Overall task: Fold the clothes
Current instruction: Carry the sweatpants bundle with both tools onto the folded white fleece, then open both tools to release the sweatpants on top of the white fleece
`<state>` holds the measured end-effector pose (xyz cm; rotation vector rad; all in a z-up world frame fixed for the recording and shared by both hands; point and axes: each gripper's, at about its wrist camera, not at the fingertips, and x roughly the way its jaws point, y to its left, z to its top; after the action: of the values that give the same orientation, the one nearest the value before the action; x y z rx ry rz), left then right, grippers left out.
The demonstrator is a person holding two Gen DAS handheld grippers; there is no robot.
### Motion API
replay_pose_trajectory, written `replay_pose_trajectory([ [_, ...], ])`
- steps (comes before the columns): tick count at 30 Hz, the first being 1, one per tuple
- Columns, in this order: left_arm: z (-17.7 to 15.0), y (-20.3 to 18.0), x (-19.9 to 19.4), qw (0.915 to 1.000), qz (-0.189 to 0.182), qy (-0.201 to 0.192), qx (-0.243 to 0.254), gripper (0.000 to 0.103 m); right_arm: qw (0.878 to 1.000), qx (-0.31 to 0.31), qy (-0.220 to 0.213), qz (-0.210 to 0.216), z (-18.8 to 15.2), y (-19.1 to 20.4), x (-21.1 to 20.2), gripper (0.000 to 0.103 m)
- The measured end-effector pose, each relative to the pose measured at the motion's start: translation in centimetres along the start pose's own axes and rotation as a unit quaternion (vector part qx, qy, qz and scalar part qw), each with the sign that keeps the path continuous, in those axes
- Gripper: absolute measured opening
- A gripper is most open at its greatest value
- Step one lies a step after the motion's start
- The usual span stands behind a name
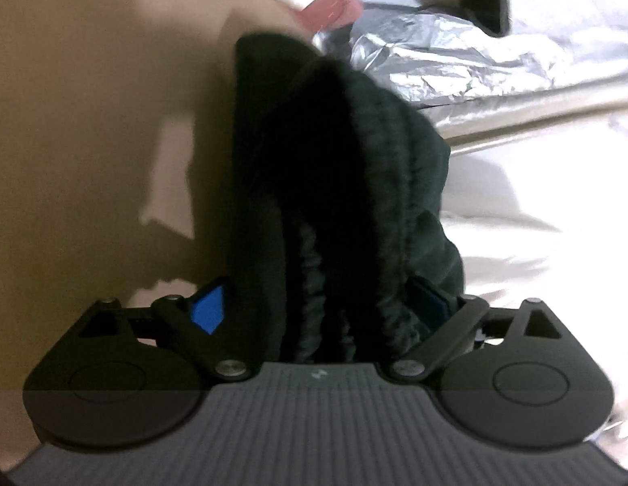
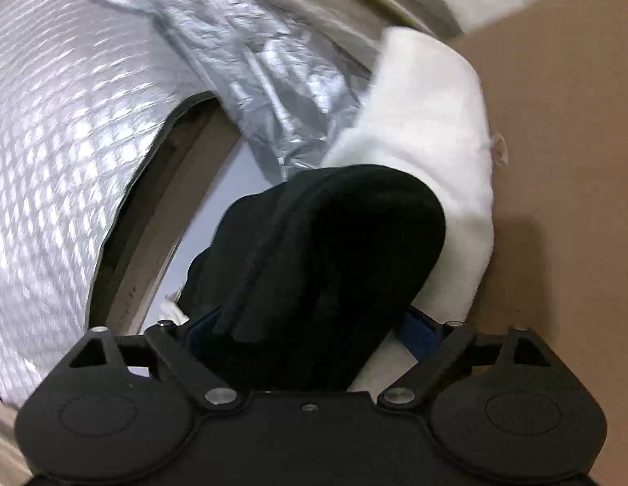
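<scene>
The left gripper [image 1: 318, 303] has a thick bunch of black garment [image 1: 334, 186] packed between its jaws, which are held fairly wide by the bulk of the cloth. A ribbed, gathered edge of the fabric runs up from between the jaws and rises ahead of them, blocking most of what lies straight in front. Only a corner of each blue pad [image 1: 208, 308] peeks out at the sides; the fingertips themselves are buried in the cloth.

To the left of those jaws is a tan cardboard panel [image 1: 91, 121], blurred. Ahead and to the right lies crinkled silver foil sheeting [image 1: 455, 65], with something pink [image 1: 334, 4] beyond it, too smeared to identify.

The right gripper [image 2: 309, 316] likewise grips a rounded fold of the black garment [image 2: 334, 243], its jaws parted around the wad and their tips hidden under it. Just beyond and to the right of that fold sits white cloth [image 2: 427, 129]; I cannot tell whether the jaws touch it. Brown cardboard [image 2: 565, 121] fills the right side. Left of the jaws is quilted silver insulation [image 2: 62, 141], and the foil sheeting [image 2: 265, 81] shows ahead, its edges cut off by the frame.
</scene>
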<state>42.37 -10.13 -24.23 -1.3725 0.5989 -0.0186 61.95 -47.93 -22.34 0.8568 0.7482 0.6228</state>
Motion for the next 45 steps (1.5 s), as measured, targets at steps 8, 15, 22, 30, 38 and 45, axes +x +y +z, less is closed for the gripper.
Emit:
replay_pose_trajectory([
  [8, -0.7, -2.0, -0.4, 0.9976, -0.02, -0.024, 0.061, 0.052, 0.982, -0.177, -0.061, -0.034, -1.0, 5.7, -1.8, 0.038],
  [15, -3.6, -7.6, -1.5, 0.9727, -0.006, -0.092, 0.213, 0.049, 0.965, -0.237, -0.008, -0.108, 2.5, 7.1, 3.3, 0.032],
  [22, -4.7, -9.1, -0.8, 0.976, -0.052, -0.086, 0.193, 0.056, 0.916, -0.379, -0.114, -0.066, 5.1, 15.8, -2.1, 0.023],
  [30, -7.0, -9.2, 2.1, 0.9577, 0.073, -0.064, 0.271, 0.084, 0.939, -0.275, -0.021, -0.207, 5.5, 4.4, 2.7, 0.049],
  [38, -7.1, -12.6, -3.4, 0.9382, 0.112, -0.137, 0.297, 0.071, 0.845, -0.373, -0.134, -0.358, 0.7, 11.5, -0.8, 0.056],
  [45, -5.7, -12.8, -4.4, 0.9456, 0.106, -0.103, 0.29, 0.071, 0.905, -0.41, 0.027, -0.113, -4.2, 16.6, -1.8, 0.067],
])
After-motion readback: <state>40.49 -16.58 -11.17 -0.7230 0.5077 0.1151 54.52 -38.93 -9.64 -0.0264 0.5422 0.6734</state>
